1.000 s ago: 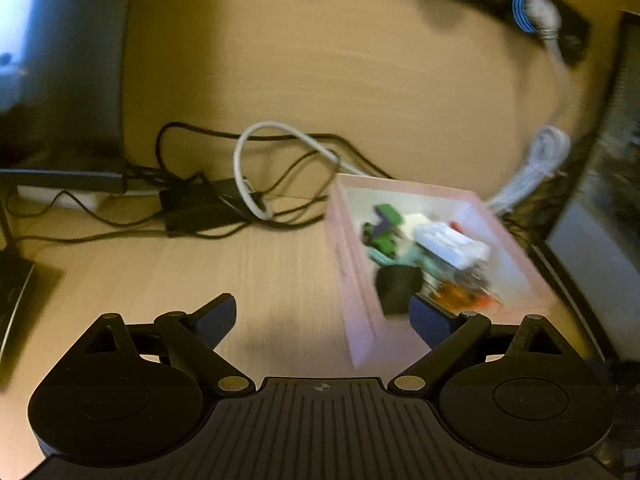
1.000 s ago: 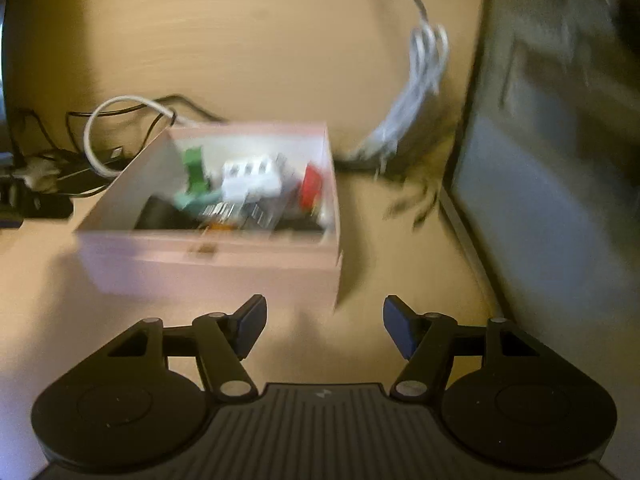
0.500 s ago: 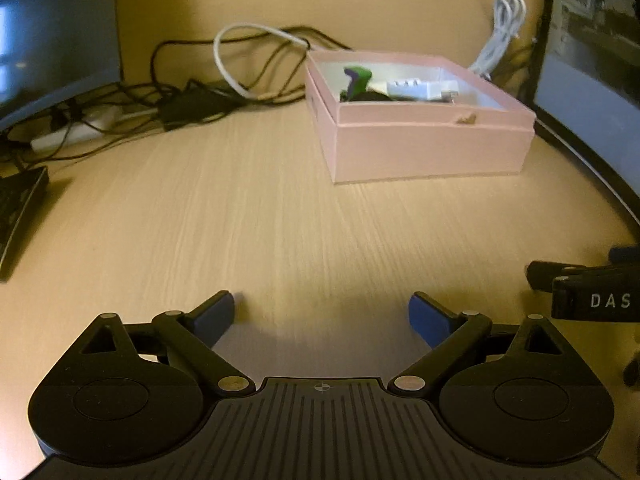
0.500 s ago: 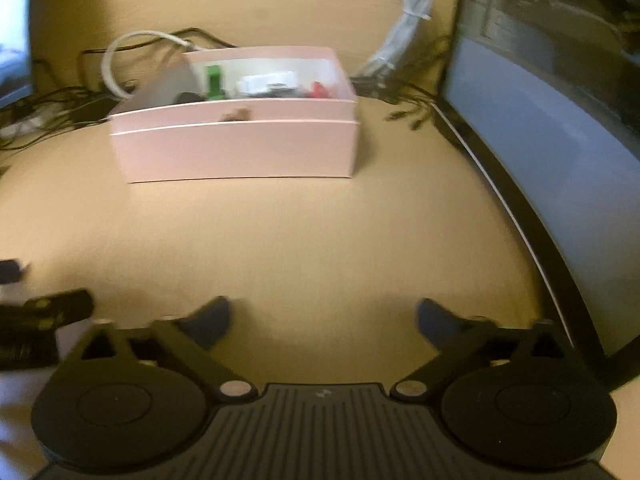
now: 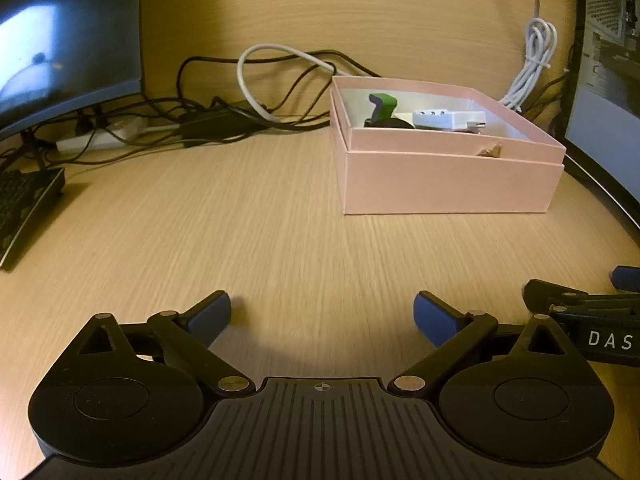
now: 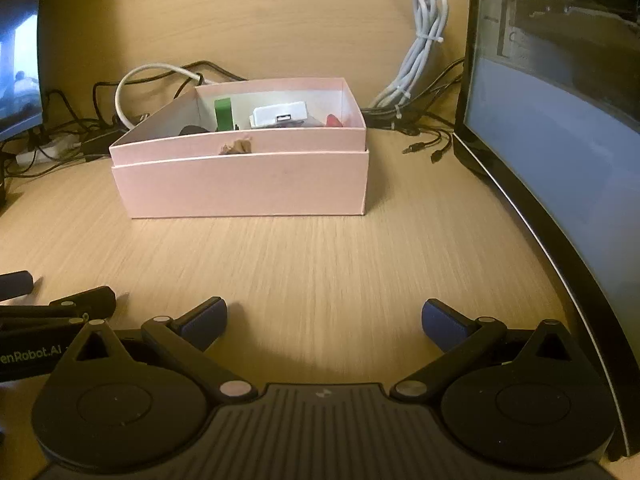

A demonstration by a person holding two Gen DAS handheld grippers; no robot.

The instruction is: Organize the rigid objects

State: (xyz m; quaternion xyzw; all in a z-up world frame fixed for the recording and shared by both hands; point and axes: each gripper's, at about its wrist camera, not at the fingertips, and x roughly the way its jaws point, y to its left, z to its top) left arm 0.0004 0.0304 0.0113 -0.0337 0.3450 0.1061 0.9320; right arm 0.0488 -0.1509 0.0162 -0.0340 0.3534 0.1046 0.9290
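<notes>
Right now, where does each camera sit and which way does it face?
Left wrist: low over the desk, facing the pink box; own open fingers, right gripper at right edge.
Right wrist: beside it, same heading; own open fingers, left gripper at left edge.
Shared: box, white adapter, monitor.

**Hidden and cut-off items**

Pink box [image 6: 244,182]: near wall hides the lower parts of the contents; only the tops of a green piece [image 6: 223,114], white adapter [image 6: 280,113] and red item [image 6: 334,121] show. A dark round object [image 5: 386,124] is not identifiable. Keyboard [image 5: 24,204] is cut by the left edge. Right gripper [image 5: 592,320] is cut by the frame edge in the left wrist view; its fingertips are unseen there.
</notes>
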